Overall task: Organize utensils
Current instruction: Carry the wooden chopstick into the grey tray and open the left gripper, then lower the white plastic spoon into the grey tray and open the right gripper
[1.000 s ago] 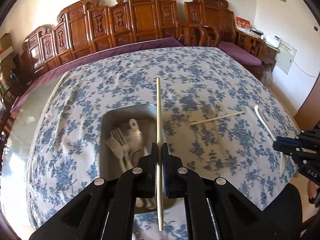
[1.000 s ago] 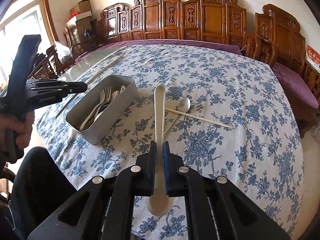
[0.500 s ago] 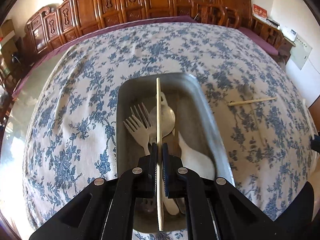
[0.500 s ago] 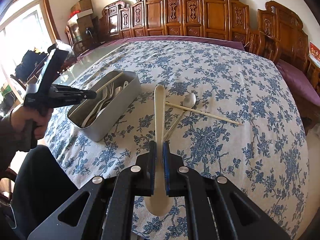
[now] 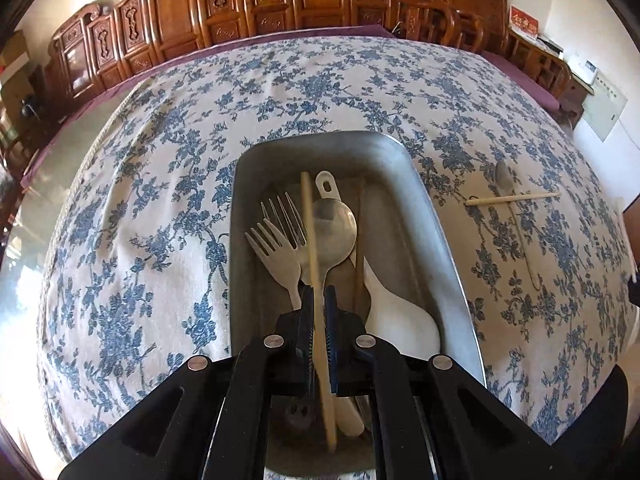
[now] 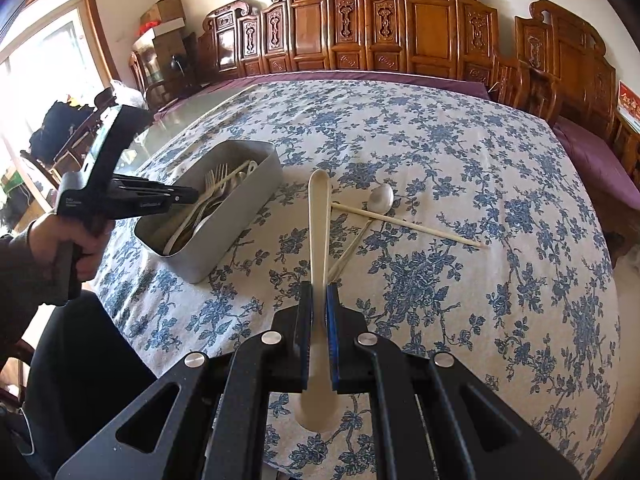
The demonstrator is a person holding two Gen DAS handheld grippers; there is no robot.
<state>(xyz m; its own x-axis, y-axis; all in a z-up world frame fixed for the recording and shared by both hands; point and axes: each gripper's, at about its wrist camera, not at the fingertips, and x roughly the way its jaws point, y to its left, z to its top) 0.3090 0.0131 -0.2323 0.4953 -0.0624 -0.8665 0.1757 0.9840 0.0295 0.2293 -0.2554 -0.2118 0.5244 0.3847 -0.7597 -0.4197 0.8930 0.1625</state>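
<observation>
- Metal box (image 5: pixel 436 216) is sitting on the flowered tablecloth (image 5: pixel 160 184), holding forks and spoons.
- Left gripper (image 5: pixel 319 300) is pinching a chopstick (image 5: pixel 310 220) over the box.
- Right gripper (image 6: pixel 319 296) is clamping a pale spoon (image 6: pixel 319 208) above the cloth.

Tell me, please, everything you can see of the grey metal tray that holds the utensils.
The metal tray is a dull grey, oblong box with rounded corners and plain upright walls, open on top. It stands on the blue-flowered tablecloth. Inside lie two forks, a metal spoon and a white spoon, among other pieces. The left gripper, shut on a pale chopstick, reaches over its near end.
</observation>
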